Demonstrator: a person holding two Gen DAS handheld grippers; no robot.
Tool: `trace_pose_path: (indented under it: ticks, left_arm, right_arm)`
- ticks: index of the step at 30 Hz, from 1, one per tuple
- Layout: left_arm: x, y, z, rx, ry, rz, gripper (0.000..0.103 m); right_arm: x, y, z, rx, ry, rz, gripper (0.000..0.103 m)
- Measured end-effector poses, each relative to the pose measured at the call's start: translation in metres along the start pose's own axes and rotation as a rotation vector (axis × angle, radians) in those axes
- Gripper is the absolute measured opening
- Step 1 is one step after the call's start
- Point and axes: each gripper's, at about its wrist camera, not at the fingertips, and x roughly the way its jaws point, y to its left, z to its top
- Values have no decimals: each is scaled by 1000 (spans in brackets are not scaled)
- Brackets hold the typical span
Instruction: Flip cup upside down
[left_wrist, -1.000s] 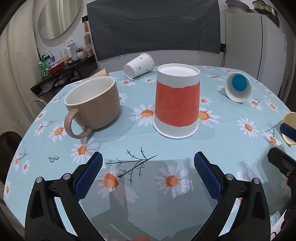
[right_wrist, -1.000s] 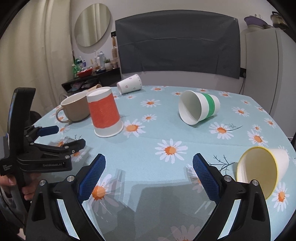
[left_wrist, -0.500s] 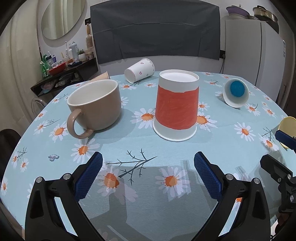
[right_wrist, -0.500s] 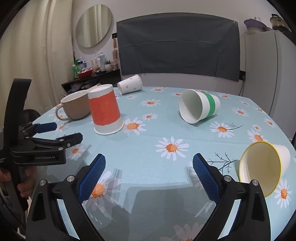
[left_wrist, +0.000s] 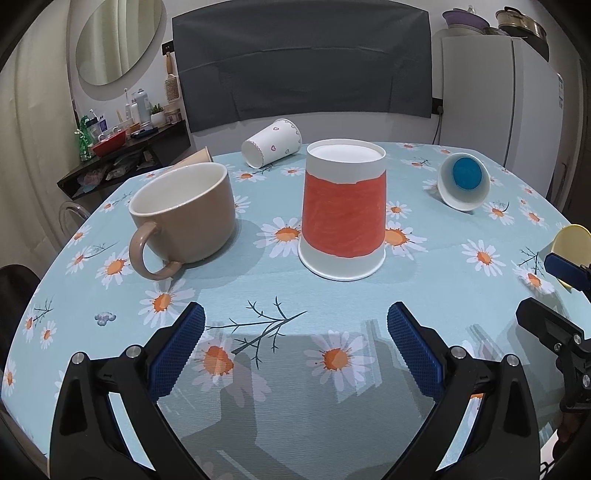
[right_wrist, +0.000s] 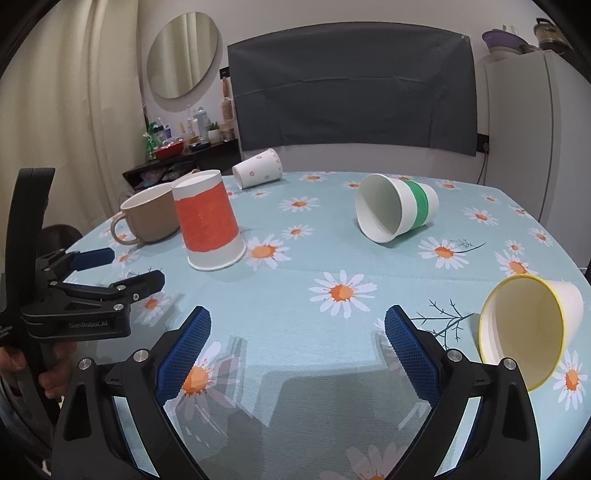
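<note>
An orange paper cup (left_wrist: 343, 210) stands upside down on the daisy tablecloth, ahead of my left gripper (left_wrist: 295, 328), which is open and empty. It also shows in the right wrist view (right_wrist: 208, 221). My right gripper (right_wrist: 297, 332) is open and empty above the table's front part. A yellow-rimmed cup (right_wrist: 524, 328) lies on its side to its right. A green-banded cup (right_wrist: 395, 212) lies on its side farther back. The left gripper (right_wrist: 118, 266) shows at the left of the right wrist view.
A tan mug (left_wrist: 184, 214) stands upright left of the orange cup. A white cup with hearts (left_wrist: 271, 147) lies on its side at the back. A cup with a blue inside bottom (left_wrist: 463, 181) lies at the right. A fridge (left_wrist: 517, 103) stands behind.
Both grippers have tilted up and drawn back slightly, so the cups sit lower in view. No cup has moved. Both grippers stay open.
</note>
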Motion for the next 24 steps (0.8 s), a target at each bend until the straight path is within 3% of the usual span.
trace_pose_path:
  ticks: [24]
  left_arm:
    - [0, -1, -2, 1, -1, 0, 97]
  right_arm:
    - [0, 2, 1, -16, 0, -6, 91]
